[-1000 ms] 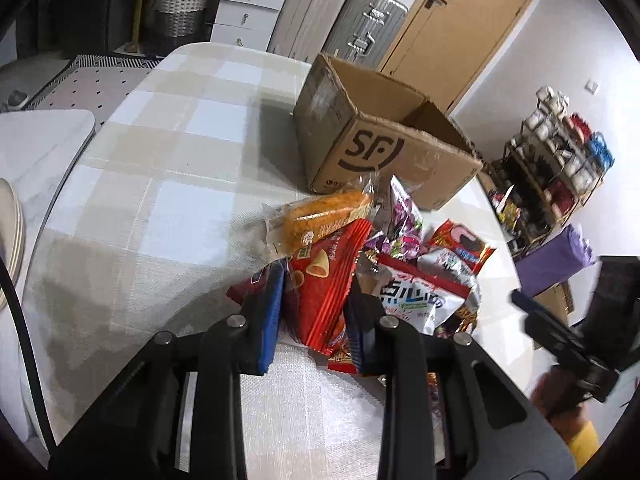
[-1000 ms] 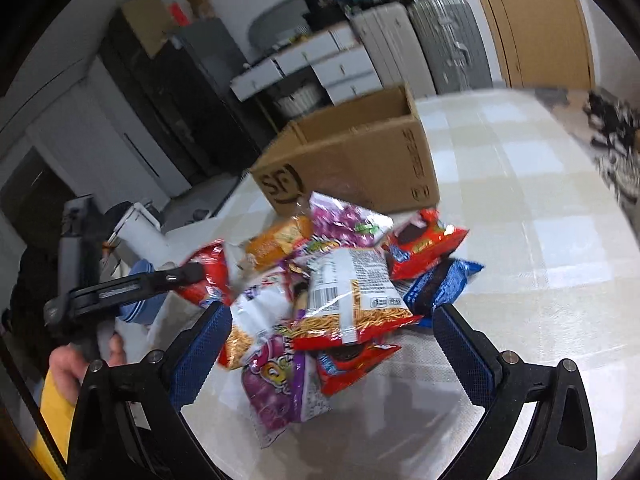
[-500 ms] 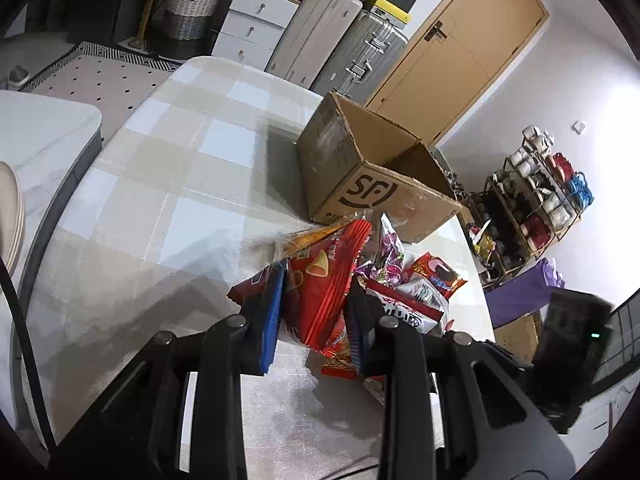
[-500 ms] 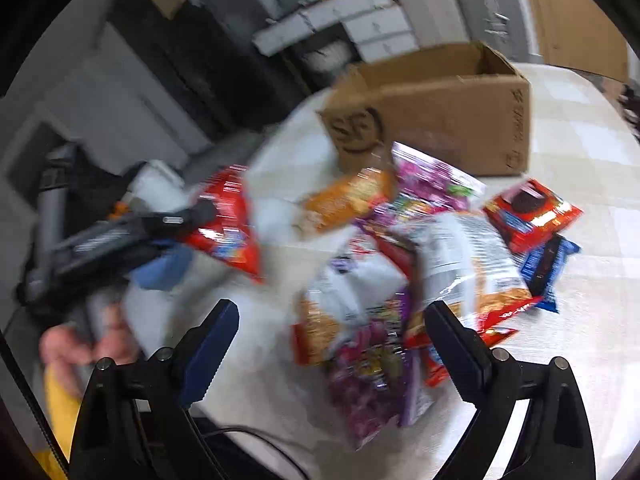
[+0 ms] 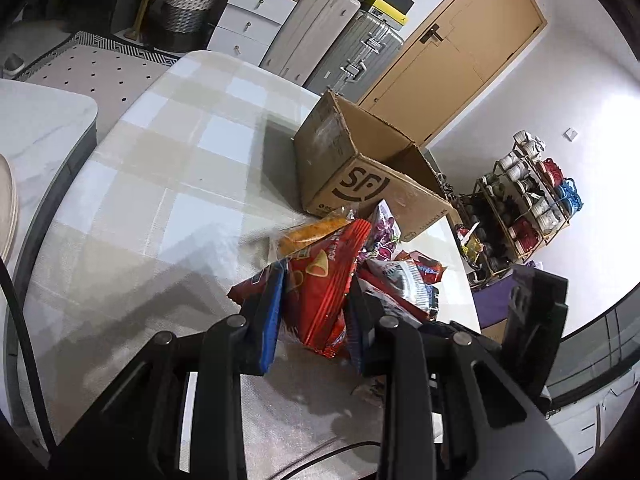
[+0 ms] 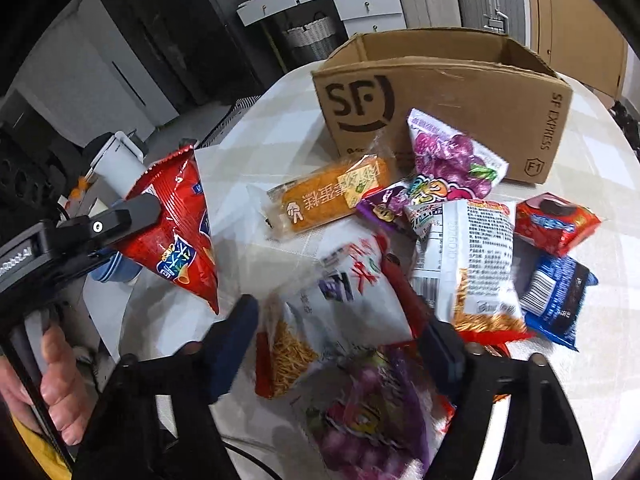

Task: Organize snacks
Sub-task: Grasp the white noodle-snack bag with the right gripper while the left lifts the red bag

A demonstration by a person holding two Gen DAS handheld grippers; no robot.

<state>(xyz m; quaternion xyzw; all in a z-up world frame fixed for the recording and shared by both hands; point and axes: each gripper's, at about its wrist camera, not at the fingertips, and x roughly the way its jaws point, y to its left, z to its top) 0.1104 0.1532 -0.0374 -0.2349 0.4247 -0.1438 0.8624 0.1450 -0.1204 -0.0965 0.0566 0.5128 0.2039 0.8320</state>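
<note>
You are in a home: suitcases (image 5: 352, 44) stand by a wooden door (image 5: 460, 52), a shoe rack (image 5: 524, 200) lines the wall, white drawers (image 5: 248, 12) and a woven basket (image 5: 186, 6) sit behind the desk (image 5: 160, 184).

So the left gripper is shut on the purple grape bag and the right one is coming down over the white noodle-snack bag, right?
Not the grape bag: the left gripper is shut on the red chip bag, as both wrist views show. The right gripper is closing around the white noodle-snack bag, as you say.

1 cardboard box (image 6: 444, 92); approx 9 snack packs (image 6: 472, 264) on surface, plus 1 red chip bag (image 6: 176, 224) held up; 2 suitcases (image 5: 352, 52).
</note>
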